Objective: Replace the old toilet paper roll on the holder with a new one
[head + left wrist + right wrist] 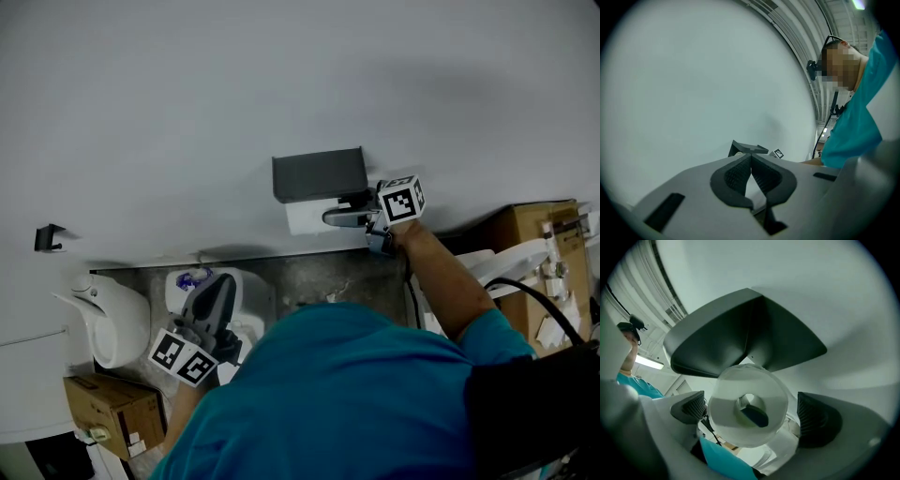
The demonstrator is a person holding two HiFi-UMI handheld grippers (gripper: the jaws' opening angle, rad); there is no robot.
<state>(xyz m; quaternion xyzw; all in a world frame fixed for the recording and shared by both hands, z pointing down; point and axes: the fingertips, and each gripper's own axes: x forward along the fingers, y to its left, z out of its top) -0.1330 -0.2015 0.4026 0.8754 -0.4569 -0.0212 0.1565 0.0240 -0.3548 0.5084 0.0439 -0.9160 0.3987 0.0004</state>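
A black holder (319, 173) is fixed to the white wall, and a white toilet paper roll (305, 217) sits under it. In the right gripper view the roll (736, 427) shows end-on, its core hole towards the camera, beneath the holder's dark cover (745, 336). My right gripper (752, 413) is open, with the roll between its pads and a gap on each side. The head view shows that gripper (330, 217) level at the roll's right end. My left gripper (222, 281) hangs lower left, shut and empty; its tips (751, 158) meet, and the holder (747, 148) shows beyond them.
A white toilet (108, 319) stands at the lower left with a cardboard box (112, 408) beside it. Another cardboard box (539, 234) and white items lie at the right. A small black hook (49, 237) is on the wall. A white pack with purple print (192, 281) sits by the left gripper.
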